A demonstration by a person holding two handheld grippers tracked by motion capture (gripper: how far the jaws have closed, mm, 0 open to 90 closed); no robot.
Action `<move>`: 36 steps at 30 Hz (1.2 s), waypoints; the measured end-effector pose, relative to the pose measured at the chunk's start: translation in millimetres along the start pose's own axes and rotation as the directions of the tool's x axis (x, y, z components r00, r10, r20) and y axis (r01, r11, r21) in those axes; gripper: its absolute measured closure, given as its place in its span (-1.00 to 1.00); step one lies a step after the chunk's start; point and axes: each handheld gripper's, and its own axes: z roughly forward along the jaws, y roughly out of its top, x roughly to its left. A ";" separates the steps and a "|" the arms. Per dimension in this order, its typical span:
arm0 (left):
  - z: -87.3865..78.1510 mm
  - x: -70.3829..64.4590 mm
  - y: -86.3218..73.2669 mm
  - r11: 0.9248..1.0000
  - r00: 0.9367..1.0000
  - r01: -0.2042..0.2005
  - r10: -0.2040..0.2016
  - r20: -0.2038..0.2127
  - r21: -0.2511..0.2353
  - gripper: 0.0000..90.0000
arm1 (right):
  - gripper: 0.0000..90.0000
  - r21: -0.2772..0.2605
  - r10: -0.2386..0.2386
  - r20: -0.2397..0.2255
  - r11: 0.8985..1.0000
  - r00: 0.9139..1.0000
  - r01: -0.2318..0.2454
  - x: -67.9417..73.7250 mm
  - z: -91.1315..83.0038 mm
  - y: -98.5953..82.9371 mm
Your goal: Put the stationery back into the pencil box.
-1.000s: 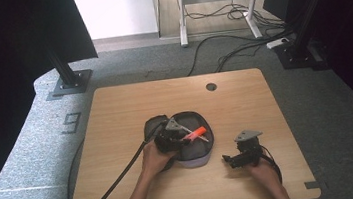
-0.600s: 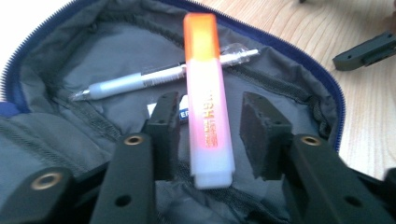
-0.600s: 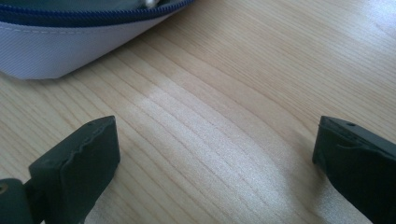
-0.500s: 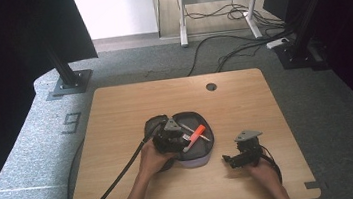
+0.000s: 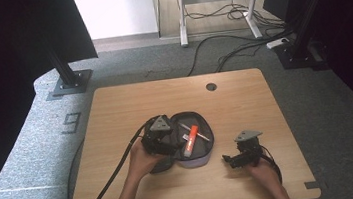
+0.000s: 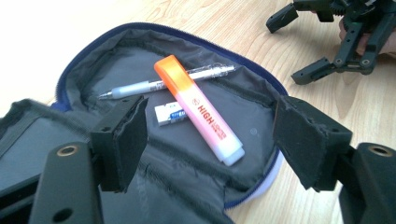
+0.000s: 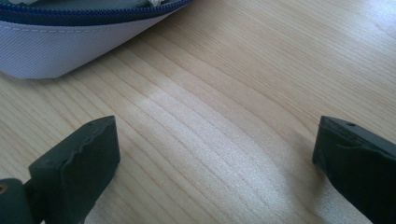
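On the wooden table (image 5: 116, 116), the left gripper (image 5: 161, 140) sat over the left part of an open pencil case (image 5: 201, 152), held by the person's left hand (image 5: 141, 161), with its cable (image 5: 108, 180) trailing off toward the table's near edge. In the left gripper view its 2 jaws stood wide apart with nothing between them, hovering above the grey lining of the case (image 6: 243, 105). Inside the case lay 3 things: a clear pen (image 6: 140, 86) with a metal tip, an orange highlighter (image 6: 198, 109) lying across the pen and touching it, and a small white eraser (image 6: 171, 115) just beside the highlighter on its left. From the high view the highlighter (image 5: 190, 140) showed as an orange bar near the middle of the case; whether the gripper touched the fabric could not be told from there.

Right of the case, apart from it, the right gripper (image 5: 231, 160) rested low on the table in the person's right hand (image 5: 263, 170). Its 2 jaws were also spread wide and empty, over bare wood (image 7: 224, 116), with the case's pale outer wall and blue zipper (image 7: 70, 37) at the upper left of its own view. The same gripper (image 6: 299, 46) appeared in the left gripper view's upper right, open over the table.
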 end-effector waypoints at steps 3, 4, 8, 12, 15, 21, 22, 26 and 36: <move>-8.5 -0.3 -4.0 1.000 1.000 -0.005 0.005 -0.011 -0.001 -0.48 | -0.99 0.000 0.000 0.000 1.000 1.000 0.000 0.0 0.0 0.0; -11.6 -0.4 -5.6 1.000 1.000 -0.006 0.006 -0.015 -0.005 -0.49 | -0.99 0.000 0.001 0.000 1.000 1.000 -0.001 0.1 0.0 0.0; -24.8 0.5 -13.0 0.999 1.000 -0.002 0.002 0.003 -0.036 -0.57 | -0.99 0.000 -0.001 -0.001 1.000 1.000 0.001 0.0 0.0 0.0; -39.7 1.0 -19.4 0.999 1.000 -0.008 0.007 -0.019 -0.045 -0.67 | -0.99 0.000 -0.001 0.000 1.000 1.000 0.001 0.0 0.0 0.0; -51.5 1.5 -26.9 0.998 1.000 0.004 -0.006 -0.029 -0.065 -0.69 | -0.99 0.000 -0.001 0.000 1.000 1.000 0.001 0.0 0.0 0.0; -67.0 6.4 -48.6 0.997 0.997 0.040 -0.044 -0.057 -0.072 -0.82 | -0.99 0.000 -0.001 0.000 1.000 1.000 0.001 0.0 0.0 0.0; -69.1 7.8 -53.2 0.996 0.997 0.047 -0.052 -0.063 -0.071 -0.84 | -0.99 0.000 -0.001 0.000 1.000 1.000 0.001 0.0 0.0 0.0; -75.4 13.4 -71.7 0.994 0.994 0.079 -0.084 -0.073 -0.075 -0.90 | -0.99 0.000 -0.001 0.000 1.000 1.000 0.001 0.0 0.0 0.0; -74.9 19.3 -116.9 0.993 0.986 0.102 -0.108 -0.129 -0.053 -1.00 | -0.99 0.000 -0.001 0.000 1.000 1.000 0.001 0.0 0.0 0.0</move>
